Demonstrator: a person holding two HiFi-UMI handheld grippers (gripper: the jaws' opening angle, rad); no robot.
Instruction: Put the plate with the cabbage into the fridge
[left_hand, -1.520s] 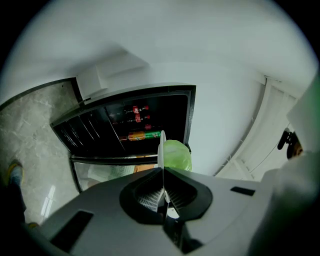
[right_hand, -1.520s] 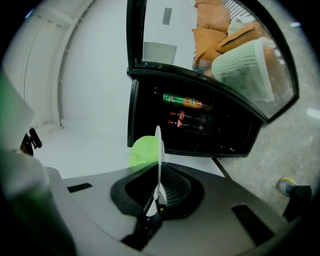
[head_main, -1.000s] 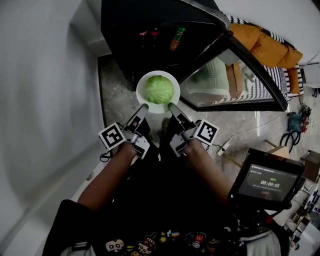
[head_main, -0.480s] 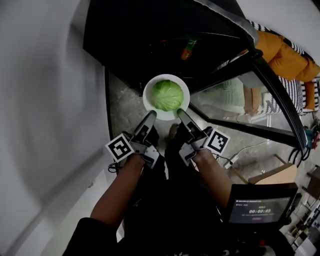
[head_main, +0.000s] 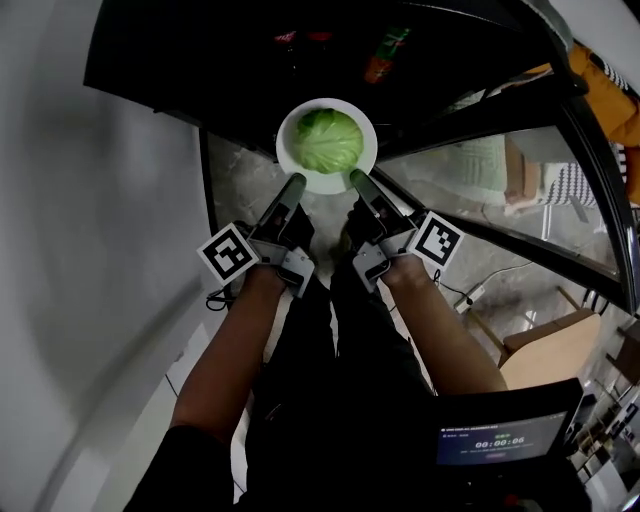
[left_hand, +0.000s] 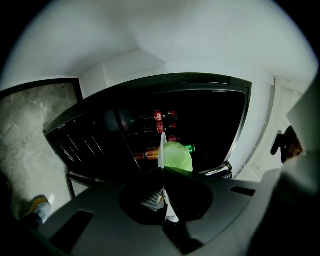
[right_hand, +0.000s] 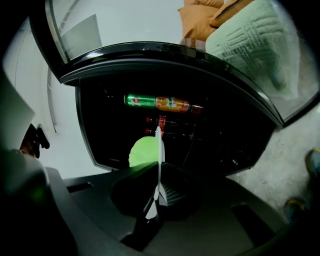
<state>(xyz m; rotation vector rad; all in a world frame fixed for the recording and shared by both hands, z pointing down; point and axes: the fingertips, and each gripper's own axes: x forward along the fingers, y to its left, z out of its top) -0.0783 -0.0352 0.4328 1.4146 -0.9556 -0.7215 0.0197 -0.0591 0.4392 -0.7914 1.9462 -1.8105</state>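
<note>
**Plate and cabbage held at the fridge mouth**

Gripping the white plate from its two near sides. On the near-left rim, the left gripper, clenched down to the thickness of the thin rim. On the near-right rim, the right gripper, clamped the same way on the plate's edge. From each gripper view, just a narrow white line of rim rising out of closed jaws, with dark fridge interior behind.

Carrying the cabbage at the middle of the plate: pale green, rounded, resting on the plate's face, apart from both gripper tips. Holding the plate face up in the air, right at the dark opening of the fridge and above the far end of the marbled floor. Cannot tell whether past the fridge's front edge or just short of it.

Farther in, beyond the plate: a green-and-orange bottle and, near it, red-labelled bottles. To the right of the plate, the fridge's glass door swung wide open, reflecting pale fabric. At the near right, a small screen showing a timer readout. Near of the grippers, two bare forearms reaching toward the fridge.
</note>
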